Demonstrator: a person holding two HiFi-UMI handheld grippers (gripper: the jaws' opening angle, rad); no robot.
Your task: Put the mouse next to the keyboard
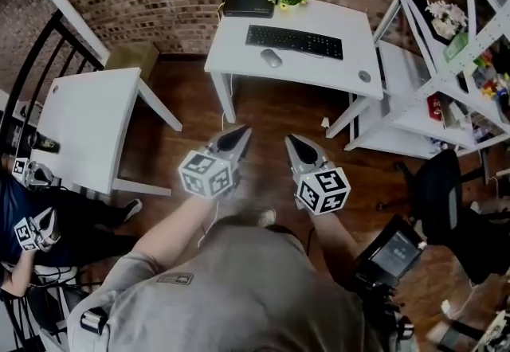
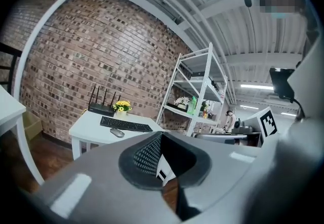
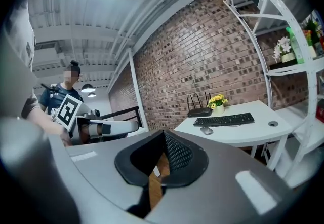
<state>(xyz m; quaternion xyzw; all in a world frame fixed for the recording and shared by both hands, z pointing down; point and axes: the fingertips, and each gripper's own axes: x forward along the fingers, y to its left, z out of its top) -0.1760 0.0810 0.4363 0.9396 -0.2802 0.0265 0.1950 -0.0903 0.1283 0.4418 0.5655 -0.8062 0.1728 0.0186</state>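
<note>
On the white counter [image 1: 335, 72] the black keyboard [image 1: 293, 41] lies crosswise. Well short of it, the left tool [image 1: 242, 134] and right tool [image 1: 292, 141] are both closed and empty. Just before the keyboard's left end sits the mouse [image 1: 271, 58], angled, straight ahead, about equally near either tool.

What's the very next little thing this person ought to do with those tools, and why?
Probably step toward the white desk and reach the right tool out to the mouse: that tool is shut, empty and well short of the desk, where the mouse lies on the near side of the keyboard.
</note>
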